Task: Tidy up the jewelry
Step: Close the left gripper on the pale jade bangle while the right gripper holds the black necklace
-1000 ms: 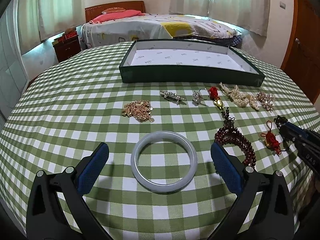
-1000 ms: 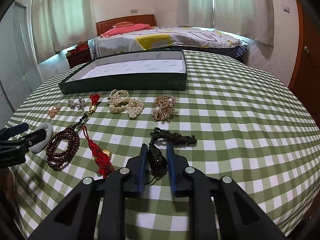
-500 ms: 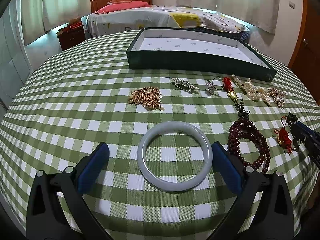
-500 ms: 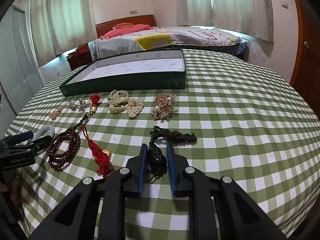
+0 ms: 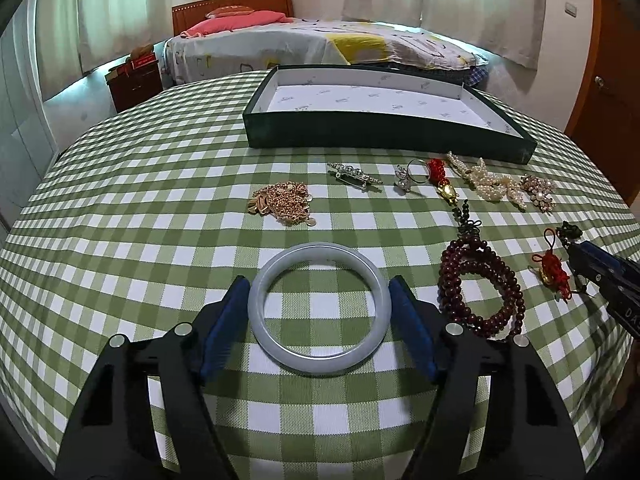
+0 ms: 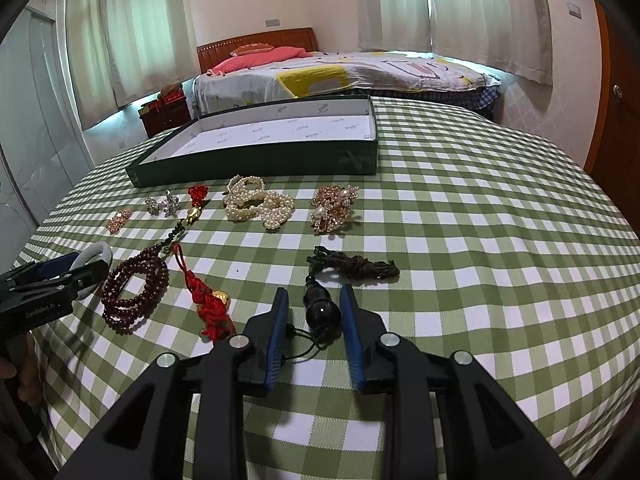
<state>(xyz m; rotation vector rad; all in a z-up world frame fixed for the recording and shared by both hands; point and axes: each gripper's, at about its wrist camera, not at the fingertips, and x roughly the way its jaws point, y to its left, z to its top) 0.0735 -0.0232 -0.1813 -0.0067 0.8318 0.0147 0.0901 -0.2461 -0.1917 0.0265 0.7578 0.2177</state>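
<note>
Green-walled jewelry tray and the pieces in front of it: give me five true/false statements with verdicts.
1. The green-walled, white-lined tray holds a pearl bracelet. False: it holds nothing; the pearl strands lie on the checked tablecloth.
2. The pale jade bangle lies between the left gripper fingers. True; its jaws are closing.
3. The dark red bead string is inside the bangle. False: beside it.
4. The gold chain pile lies outside the tray. True.
5. The right gripper straddles the red tassel charm. False: the black bead pendant.
</note>
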